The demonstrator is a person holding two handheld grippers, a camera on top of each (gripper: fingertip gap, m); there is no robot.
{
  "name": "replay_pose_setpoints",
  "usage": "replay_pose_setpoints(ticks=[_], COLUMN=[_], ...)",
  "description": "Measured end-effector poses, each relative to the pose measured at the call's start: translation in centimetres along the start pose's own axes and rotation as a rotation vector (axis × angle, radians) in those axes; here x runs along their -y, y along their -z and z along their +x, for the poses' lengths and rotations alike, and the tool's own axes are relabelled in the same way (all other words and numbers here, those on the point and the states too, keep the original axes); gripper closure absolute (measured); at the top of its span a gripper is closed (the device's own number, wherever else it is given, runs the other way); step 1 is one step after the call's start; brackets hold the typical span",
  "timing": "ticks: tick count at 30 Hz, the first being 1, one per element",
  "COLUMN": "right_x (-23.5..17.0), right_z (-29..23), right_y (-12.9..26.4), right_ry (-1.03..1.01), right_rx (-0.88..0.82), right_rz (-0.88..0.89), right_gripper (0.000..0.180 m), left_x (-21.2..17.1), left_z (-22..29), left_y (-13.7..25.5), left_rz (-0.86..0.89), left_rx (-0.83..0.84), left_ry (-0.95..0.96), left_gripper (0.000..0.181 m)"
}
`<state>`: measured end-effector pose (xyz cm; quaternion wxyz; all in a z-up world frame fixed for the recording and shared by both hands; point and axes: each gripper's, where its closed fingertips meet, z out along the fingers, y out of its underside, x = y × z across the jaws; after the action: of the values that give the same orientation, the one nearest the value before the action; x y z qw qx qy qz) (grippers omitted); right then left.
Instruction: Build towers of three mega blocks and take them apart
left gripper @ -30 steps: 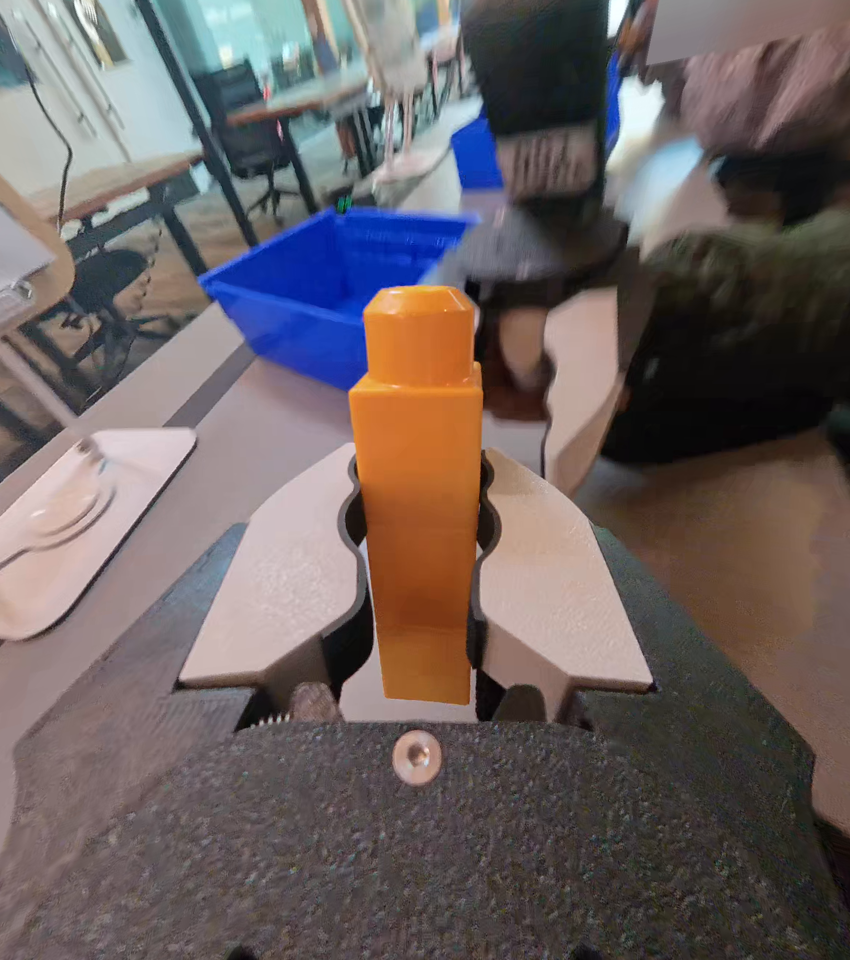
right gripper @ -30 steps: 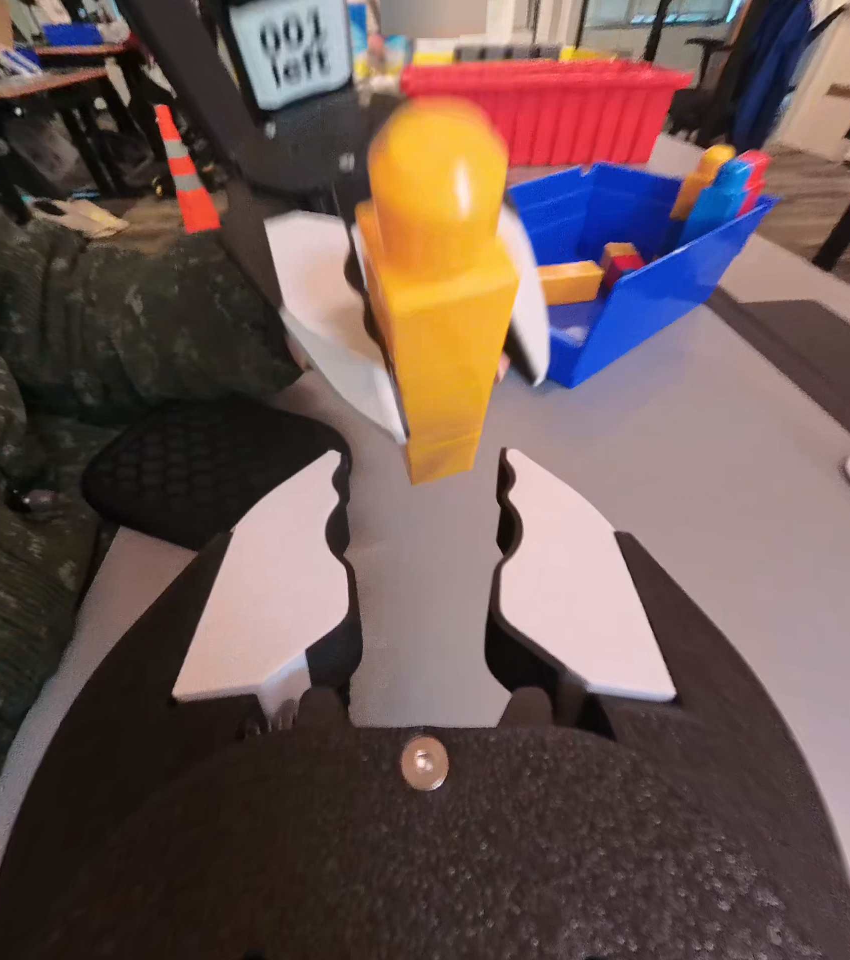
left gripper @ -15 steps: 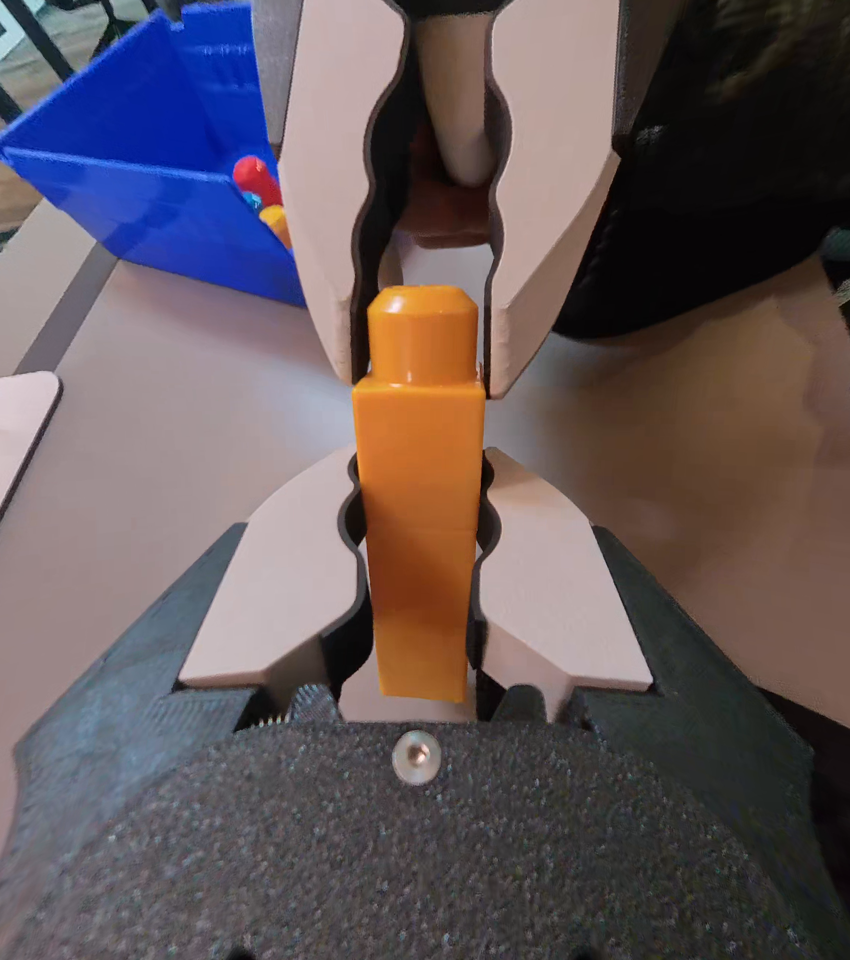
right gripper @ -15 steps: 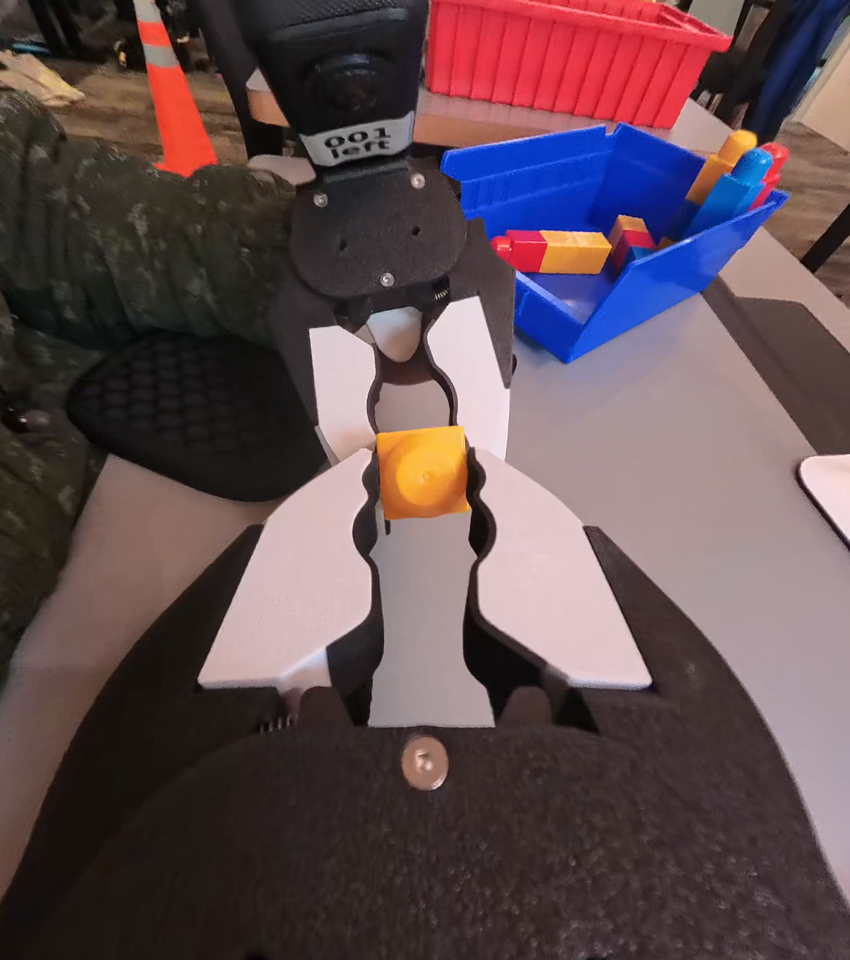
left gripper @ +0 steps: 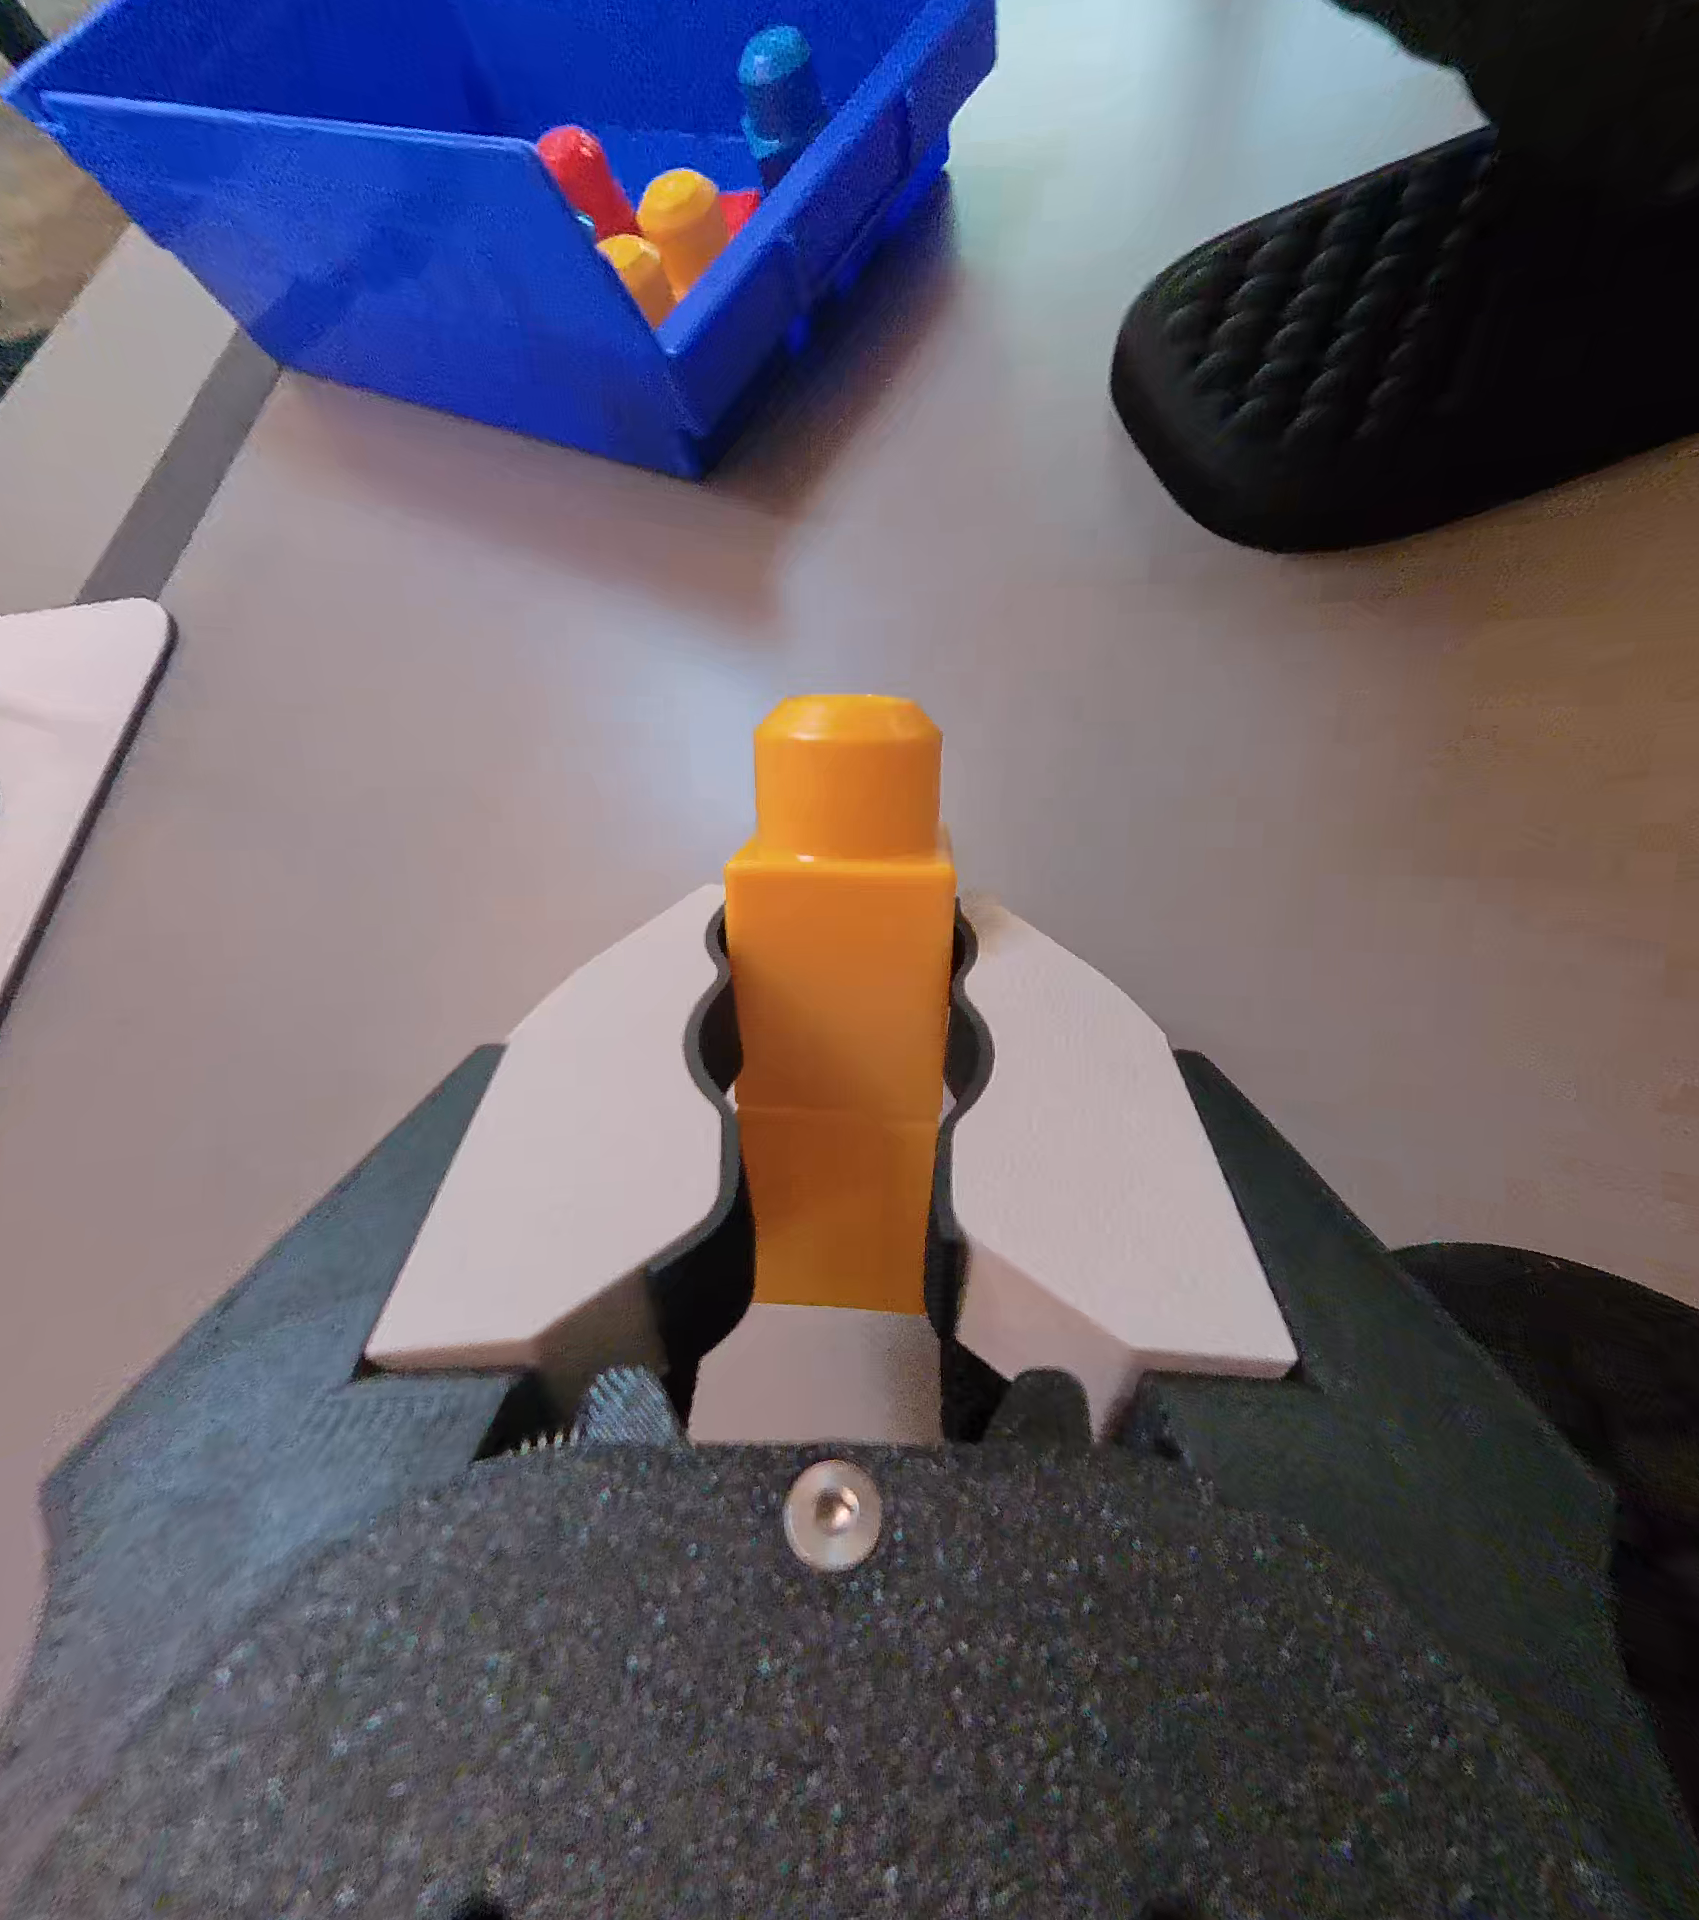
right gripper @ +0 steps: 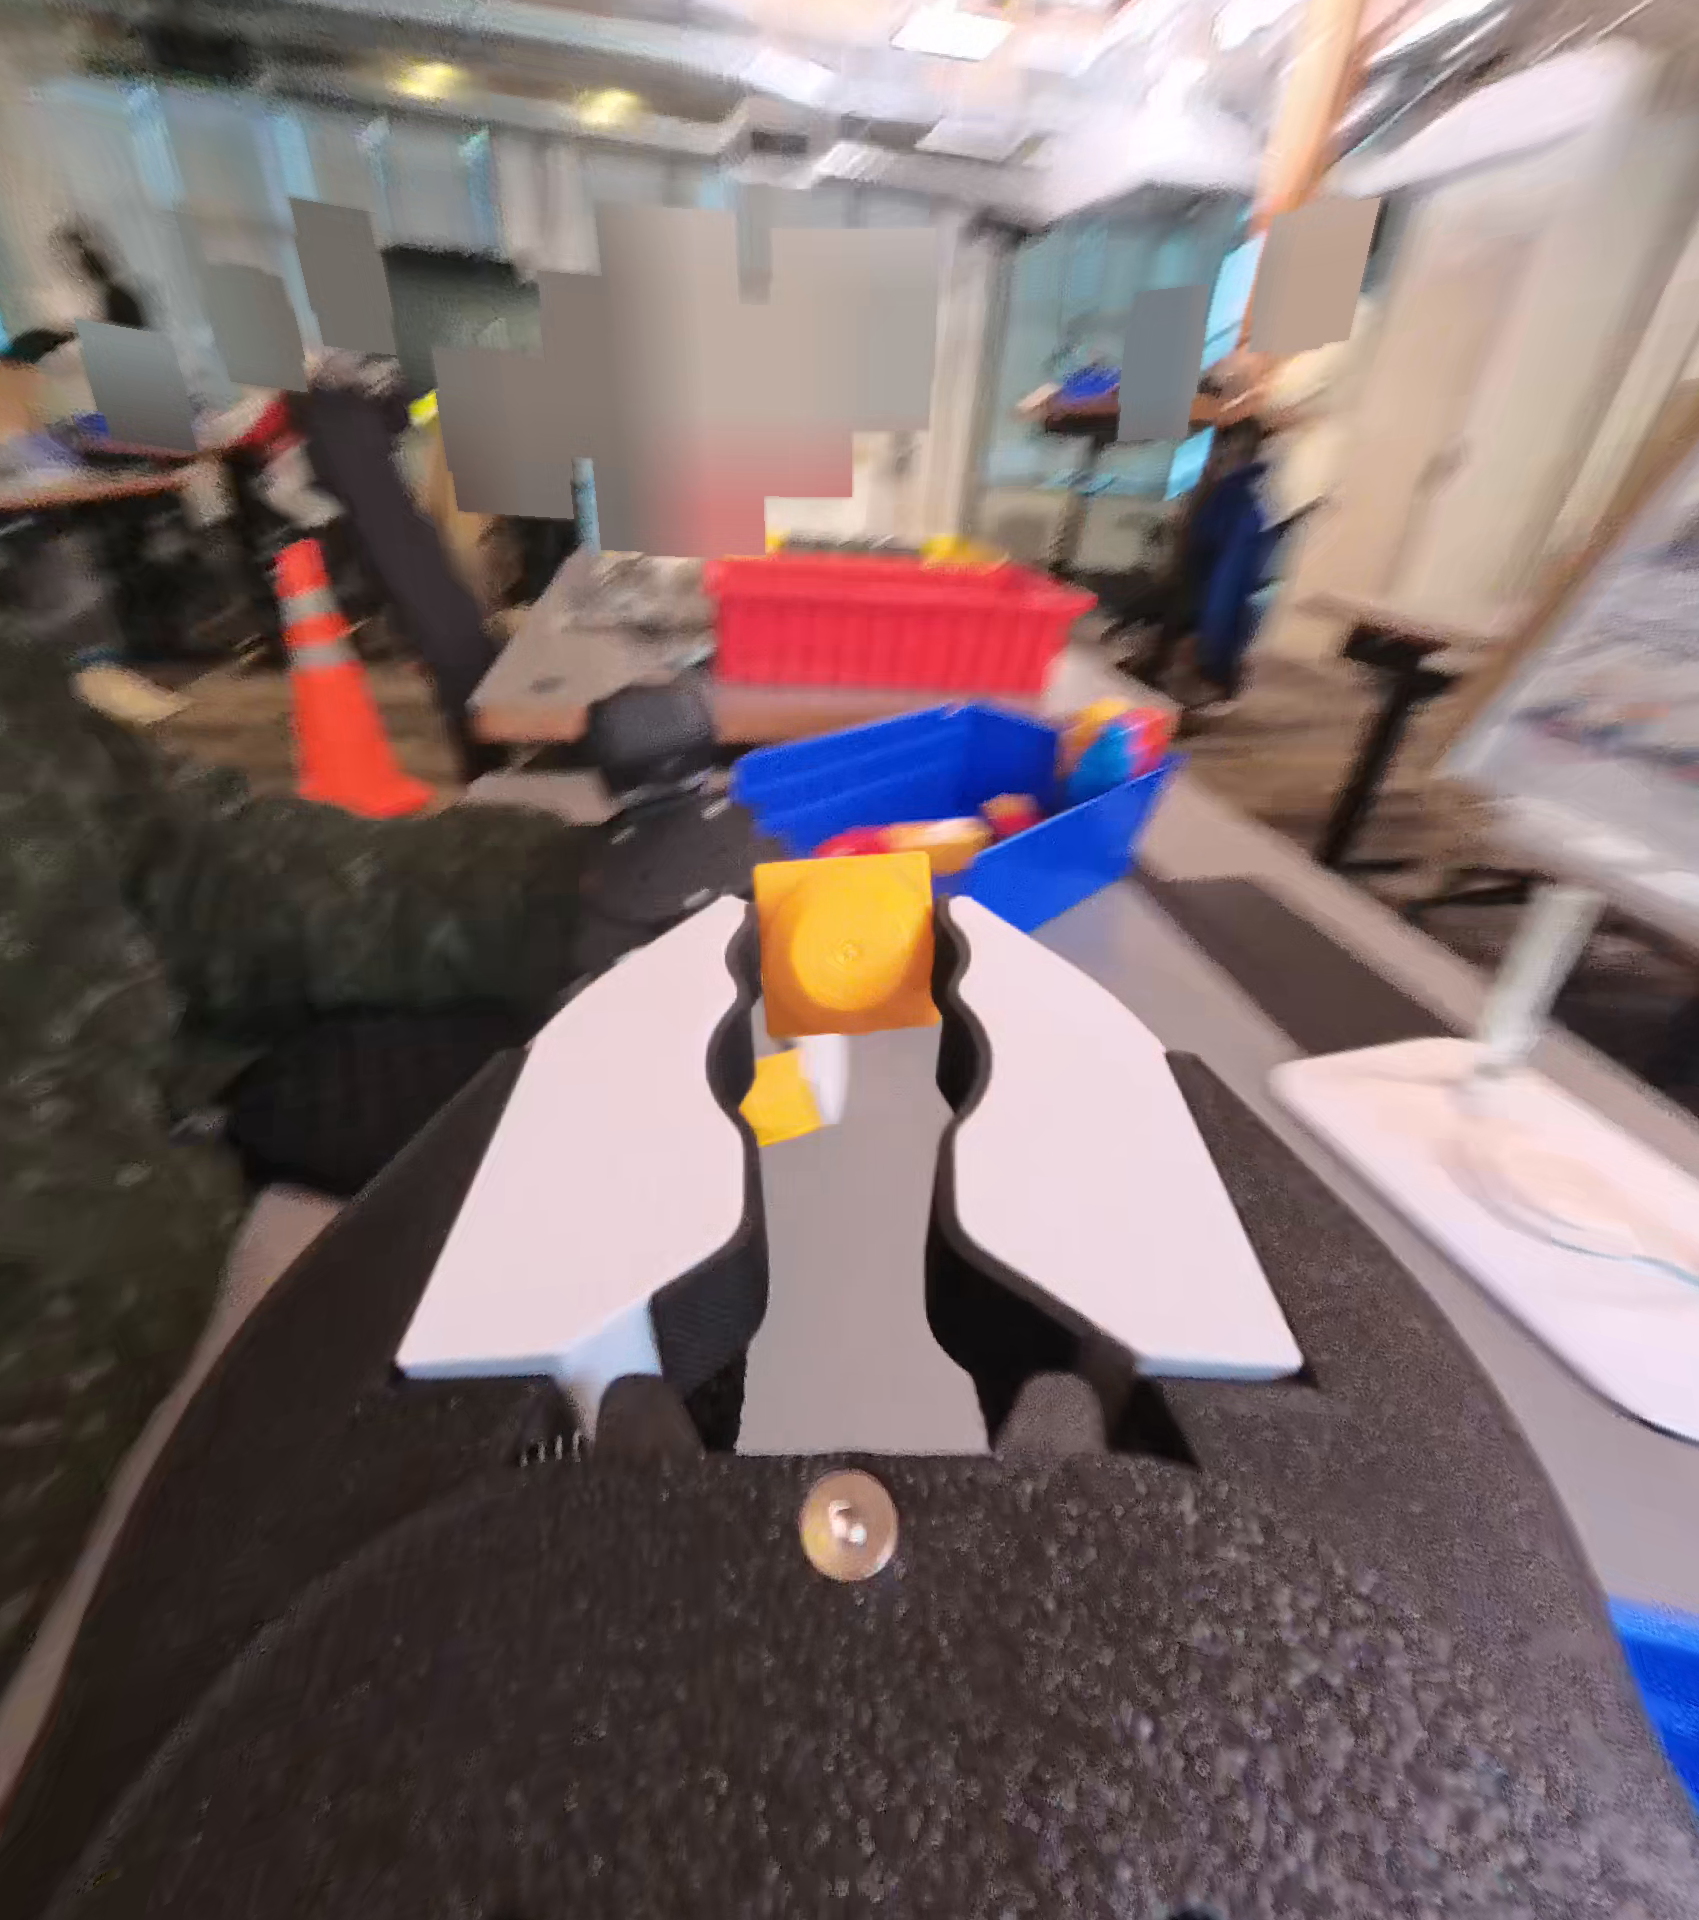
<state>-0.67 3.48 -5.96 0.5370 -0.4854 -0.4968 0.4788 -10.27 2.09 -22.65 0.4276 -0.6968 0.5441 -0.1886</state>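
Left gripper (left gripper: 840,1039) clamps a two-block orange stack (left gripper: 840,1049) over the table (left gripper: 1344,831), while the right gripper (right gripper: 845,977) pinches one orange block (right gripper: 845,945) pulled free. Tower's coming apart: one joint left, then into the blue bin (left gripper: 429,281).

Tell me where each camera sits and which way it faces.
Left wrist view: on the left tongs, looking down at the grey table; its tongs grip stacked orange blocks.
Right wrist view: on the right tongs, facing level across the room; its tongs hold one orange block.
Shared: the blue bin.
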Motion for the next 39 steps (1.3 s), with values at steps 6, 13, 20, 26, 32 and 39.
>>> replay_pose_setpoints(ticks=[6,13,20,26,32,39], right_x=[1.1,-10.7,-17.6,-20.3,-14.0,-7.2], right_z=[11.0,17.5,19.0,17.7,18.3,1.6], right_y=[10.5,15.9,17.6,17.5,14.4,-3.2], right_ry=[-0.003,-0.236,-0.423,-0.58,-0.26,0.004], right_rx=[-0.654,-1.036,-1.08,-0.982,-0.971,-0.036], right_rz=[-0.03,-0.765,-1.062,-1.079,-0.844,-0.455], right_gripper=[0.148,0.147,0.147,0.146,0.12,0.117], left_x=[1.4,1.6,1.9,2.2,2.9,3.6], left_z=[-0.4,-0.3,-0.1,0.4,0.8,1.3], left_y=[0.3,0.2,0.3,0.1,0.0,0.1], left_rz=[0.095,0.121,0.134,0.148,0.19,0.233], left_rx=[0.0,-0.009,-0.013,-0.037,-0.056,-0.078], left_ry=[0.049,0.064,0.062,0.065,0.078,0.082], left_gripper=[0.145,0.145,0.145,0.145,0.145,0.145])
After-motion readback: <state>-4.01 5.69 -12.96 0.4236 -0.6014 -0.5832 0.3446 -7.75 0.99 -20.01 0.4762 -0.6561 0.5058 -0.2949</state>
